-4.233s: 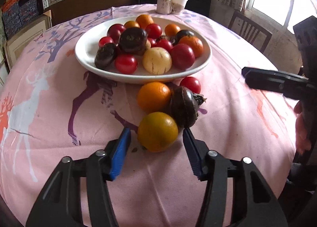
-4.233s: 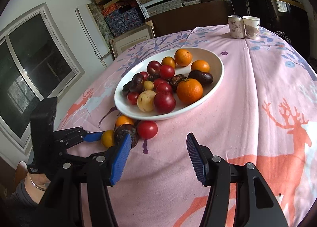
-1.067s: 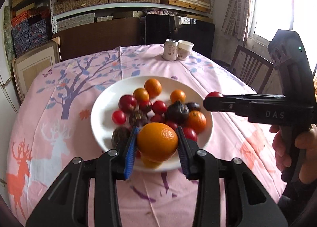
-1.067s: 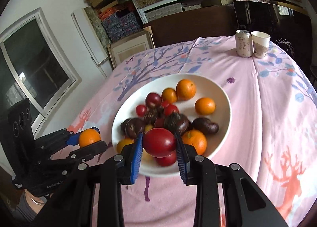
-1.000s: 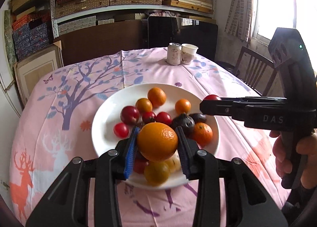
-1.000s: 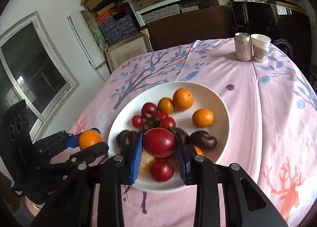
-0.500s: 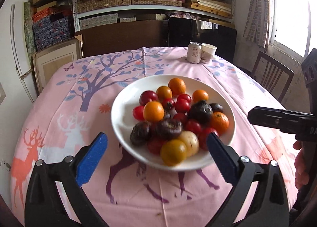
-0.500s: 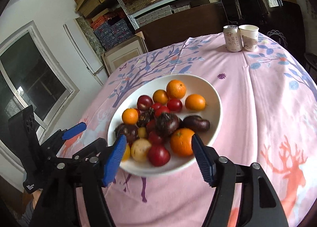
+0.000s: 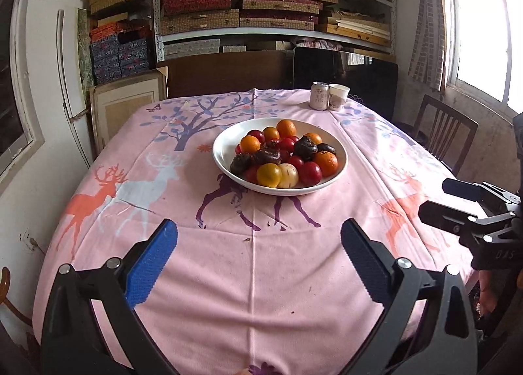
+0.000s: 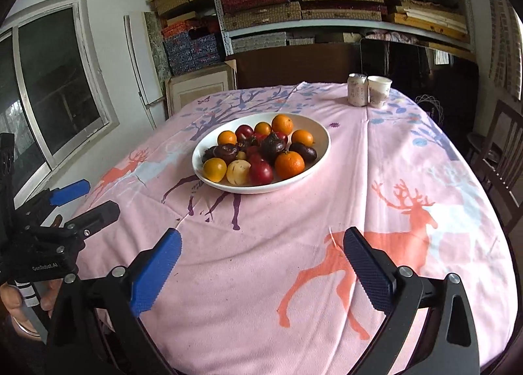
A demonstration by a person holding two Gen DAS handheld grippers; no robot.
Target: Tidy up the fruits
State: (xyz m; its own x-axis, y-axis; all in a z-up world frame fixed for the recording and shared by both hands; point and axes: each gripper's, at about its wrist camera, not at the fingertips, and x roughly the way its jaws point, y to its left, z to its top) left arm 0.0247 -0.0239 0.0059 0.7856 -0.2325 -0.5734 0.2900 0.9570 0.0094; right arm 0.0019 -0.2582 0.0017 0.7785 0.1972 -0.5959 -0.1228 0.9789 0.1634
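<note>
Seemingly done | fruits (image 9: 281,156) all heaped in the white bowl (image 9: 225,141) mid-table, none loose on the cloth that I can see | my left gripper (image 9: 258,259) wide, empty | my right gripper (image 10: 261,268) wide, empty | nothing left to gather.

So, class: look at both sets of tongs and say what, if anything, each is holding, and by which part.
Nothing is held. The left tongs and right tongs both stand wide open above the pink deer-print tablecloth; all the fruit lies in the white oval bowl.
</note>
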